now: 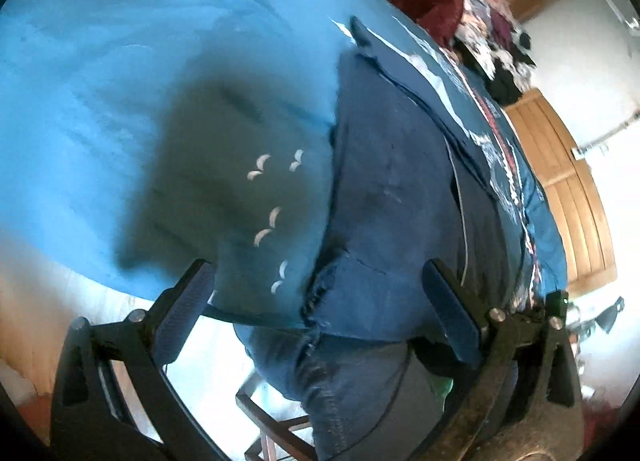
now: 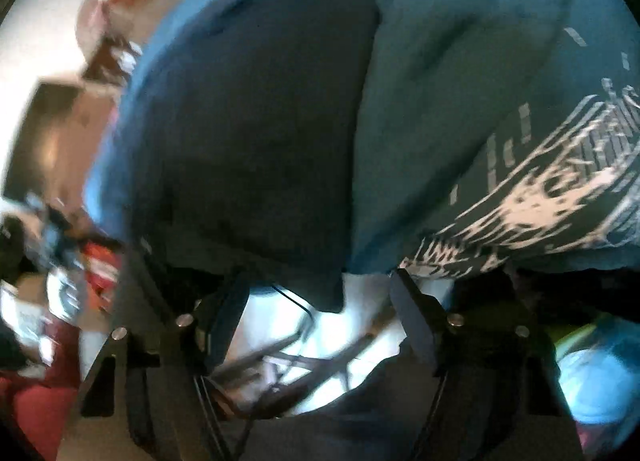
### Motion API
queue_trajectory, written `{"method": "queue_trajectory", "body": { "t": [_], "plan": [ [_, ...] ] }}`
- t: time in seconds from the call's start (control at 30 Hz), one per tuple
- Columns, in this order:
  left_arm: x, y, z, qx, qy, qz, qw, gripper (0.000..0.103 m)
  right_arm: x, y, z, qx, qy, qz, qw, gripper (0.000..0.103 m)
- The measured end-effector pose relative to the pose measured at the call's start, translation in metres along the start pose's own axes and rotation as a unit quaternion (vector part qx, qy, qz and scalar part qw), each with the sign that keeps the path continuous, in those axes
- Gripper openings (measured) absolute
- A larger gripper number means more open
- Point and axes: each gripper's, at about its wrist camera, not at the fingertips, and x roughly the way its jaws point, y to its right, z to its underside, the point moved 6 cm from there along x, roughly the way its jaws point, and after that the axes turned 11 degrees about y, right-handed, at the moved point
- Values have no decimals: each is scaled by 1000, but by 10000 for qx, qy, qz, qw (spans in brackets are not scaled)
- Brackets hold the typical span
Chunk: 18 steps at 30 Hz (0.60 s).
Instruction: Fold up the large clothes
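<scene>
A big bright blue cloth point(image 1: 120, 81) with small white bird marks covers the surface. On it lies a dark navy garment point(image 1: 392, 189), with a frayed edge near the front. My left gripper point(image 1: 318, 297) is open at that front edge, its fingers point(image 1: 188, 301) either side of the blue and navy fabric, gripping nothing. In the right wrist view the navy garment point(image 2: 260, 133) lies beside teal fabric with a white print point(image 2: 540, 189). My right gripper point(image 2: 320, 309) is open, with a hanging navy corner just ahead between the fingertips. This view is blurred.
A pile of dark red and patterned clothes point(image 1: 432, 1) sits at the far end. Wooden panels point(image 1: 568, 189) stand to the right. Blue denim point(image 1: 344, 389) and a wooden frame point(image 1: 272, 425) show below the edge. Blurred clutter point(image 2: 60, 261) lies left.
</scene>
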Motion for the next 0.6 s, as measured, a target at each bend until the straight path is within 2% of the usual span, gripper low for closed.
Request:
{"method": "queue_trajectory", "body": {
  "t": [0.07,0.2,0.37,0.53,0.57,0.6],
  "plan": [
    [4,1,-2,156,-113,0,9998,101,15,0,3,-48,-169,78,9998,77],
    [11,-10,6,296,-423,-13,9987,101,31,-4,-1,37,-171,-32,9998,77],
    [16,-4,11,676,-517,-194,9962,101,46,-1,4,35,-330,-14,9994,78],
    [19,-5,14,850,-512,-388,9943,99,50,-2,4,70,-365,-94,9993,78],
    [18,-1,15,944,-516,-370,9935,88,50,-3,6,47,-391,-134,9991,68],
    [17,3,16,996,-500,-309,9933,65,51,-7,8,45,-425,-211,9989,59]
  ]
}}
